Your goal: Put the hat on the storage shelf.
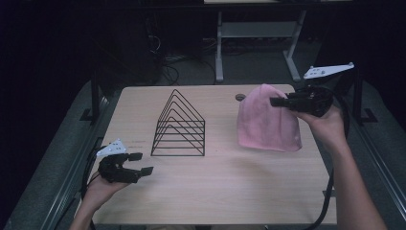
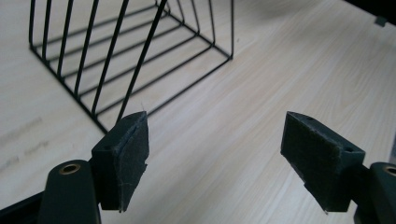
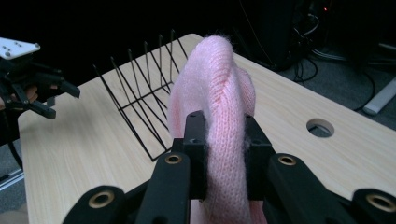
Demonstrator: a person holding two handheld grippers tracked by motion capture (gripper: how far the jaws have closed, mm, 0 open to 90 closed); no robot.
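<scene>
High view: right tongs [image 1: 276, 101] clamp the top of a pink knit hat [image 1: 265, 122] near the desk's [image 1: 215, 191] far right corner; its lower hem touches the desk. Left tongs [image 1: 141, 163] gape, empty, at the near left edge. Wire rack [image 1: 180, 125] stands between them.

Left gripper view: jaws wide apart over bare wood, rack [image 2: 130, 51] just ahead.

Right gripper view: pads [image 3: 195, 154] pinch a fold of hat [image 3: 219, 93].

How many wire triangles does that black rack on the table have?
6, as far as the high view shows. The triangles stand one behind another along the black wire rack mid-table, left of the pink knit hat. They overlap, so one more may be hidden.
</scene>
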